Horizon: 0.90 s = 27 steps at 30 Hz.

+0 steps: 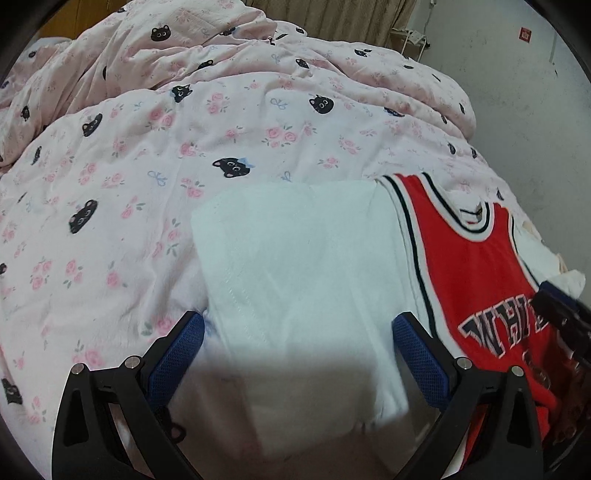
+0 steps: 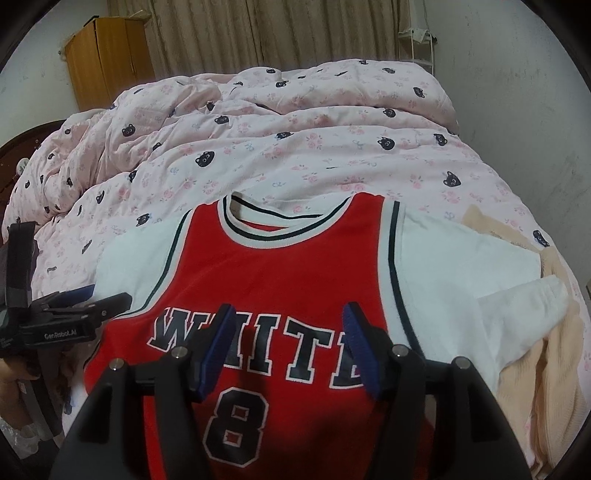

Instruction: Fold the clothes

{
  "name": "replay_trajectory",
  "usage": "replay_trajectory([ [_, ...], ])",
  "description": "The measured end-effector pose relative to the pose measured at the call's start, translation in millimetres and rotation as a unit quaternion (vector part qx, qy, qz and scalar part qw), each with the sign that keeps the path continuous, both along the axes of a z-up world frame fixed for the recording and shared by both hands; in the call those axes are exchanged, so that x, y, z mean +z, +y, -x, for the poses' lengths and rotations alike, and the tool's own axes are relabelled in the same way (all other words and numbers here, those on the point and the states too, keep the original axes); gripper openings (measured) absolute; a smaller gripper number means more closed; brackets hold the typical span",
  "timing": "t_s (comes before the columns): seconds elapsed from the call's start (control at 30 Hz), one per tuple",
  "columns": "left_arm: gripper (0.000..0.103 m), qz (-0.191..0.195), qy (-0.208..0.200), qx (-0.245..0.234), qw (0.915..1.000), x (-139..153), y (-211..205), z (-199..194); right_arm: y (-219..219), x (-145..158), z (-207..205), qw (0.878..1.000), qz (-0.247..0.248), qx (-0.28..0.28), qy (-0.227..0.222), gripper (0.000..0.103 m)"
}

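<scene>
Red jersey [image 2: 280, 280] w/ white sleeves lies flat, front up, on pink cat-print duvet [image 2: 295, 155], collar at far end, "WHITE" + 8 readable in right wrist view. Right gripper [image 2: 290, 349] hovers over the chest lettering, jaws apart, nothing between the blue pads [image 2: 218, 347]. Left gripper [image 1: 297, 354] is over the jersey's left white sleeve [image 1: 295, 266], jaws wide apart, sleeve fabric spans the gap between them; can't tell if pads touch cloth, not clamped. Right sleeve [image 2: 465, 258] spread out to the right, partly over a peach garment [image 2: 535, 362] at bed's right edge. Far bg: wood cabinet [image 2: 107, 55] left, beige curtain [image 2: 280, 33] center.
</scene>
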<state>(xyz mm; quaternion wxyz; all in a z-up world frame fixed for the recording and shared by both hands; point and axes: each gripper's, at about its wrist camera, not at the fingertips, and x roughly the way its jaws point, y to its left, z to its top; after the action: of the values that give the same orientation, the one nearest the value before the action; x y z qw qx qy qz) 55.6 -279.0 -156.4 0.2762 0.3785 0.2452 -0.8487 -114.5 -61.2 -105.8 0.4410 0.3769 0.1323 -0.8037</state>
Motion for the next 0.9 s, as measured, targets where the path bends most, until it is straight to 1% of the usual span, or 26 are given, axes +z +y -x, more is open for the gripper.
replay_trajectory([
  [0.03, 0.091, -0.002, 0.008, 0.002, 1.0, 1.2, -1.2, 0.6, 0.4, -0.4, 1.5, 1.0, 0.001, -0.001, -0.001, 0.062],
  [0.07, 0.068, -0.003, 0.014, 0.005, 0.9999, 3.0, -2.5, 1.3, 0.4, -1.1, 4.4, 1.0, 0.002, -0.003, -0.008, 0.062],
  [0.1, 0.056, -0.002, 0.018, 0.007, 0.9998, 4.8, -3.5, 1.5, 0.5, -2.4, 6.0, 1.0, 0.004, -0.003, -0.016, 0.062],
  [0.13, 0.038, -0.007, 0.024, 0.007, 0.9996, 6.4, -5.0, 1.4, 0.6, -3.7, 7.6, 1.0, 0.005, -0.004, -0.023, 0.062],
  [0.17, 0.021, -0.017, 0.034, 0.006, 0.9993, 7.5, -6.6, 1.0, 0.7, -5.7, 9.7, 1.0, 0.005, -0.003, -0.03, 0.062],
  [0.2, 0.015, -0.027, 0.042, 0.006, 0.9987, 8.2, -7.8, 0.7, -0.1, -6.4, 9.4, 1.0, 0.004, -0.001, -0.031, 0.062],
  [0.27, 0.009, -0.038, 0.055, 0.008, 0.9978, 11.2, -8.9, -1.2, -1.6, -7.4, 8.7, 1.0, 0.002, 0.002, -0.031, 0.062],
  [0.33, 0.006, -0.036, 0.069, 0.006, 0.9969, 18.1, -9.2, -4.3, -2.6, -7.9, 7.4, 1.0, 0.002, 0.005, -0.028, 0.062],
  [0.5, 0.005, -0.008, 0.111, 0.02, 0.9936, 50.1, -9.5, -24.2, -4.5, -7.8, 1.9, 1.0, -0.002, 0.013, -0.017, 0.062],
  [0.6, 0.005, 0.004, 0.119, 0.038, 0.9921, 63.2, -11.4, -38.1, -4.2, -4.7, -2.6, 1.0, 0.003, 0.019, -0.007, 0.062],
  [0.73, 0.005, 0.02, 0.124, 0.089, 0.9882, 76.6, -17.8, -72.9, -2.7, 2.6, -12.0, 0.999, 0.013, 0.029, 0.014, 0.062],
  [0.9, 0.005, 0.036, 0.115, 0.177, 0.9769, 82.2, -24.9, -152.3, -0.9, 8.4, -26.1, 0.998, 0.017, 0.048, 0.023, 0.062],
])
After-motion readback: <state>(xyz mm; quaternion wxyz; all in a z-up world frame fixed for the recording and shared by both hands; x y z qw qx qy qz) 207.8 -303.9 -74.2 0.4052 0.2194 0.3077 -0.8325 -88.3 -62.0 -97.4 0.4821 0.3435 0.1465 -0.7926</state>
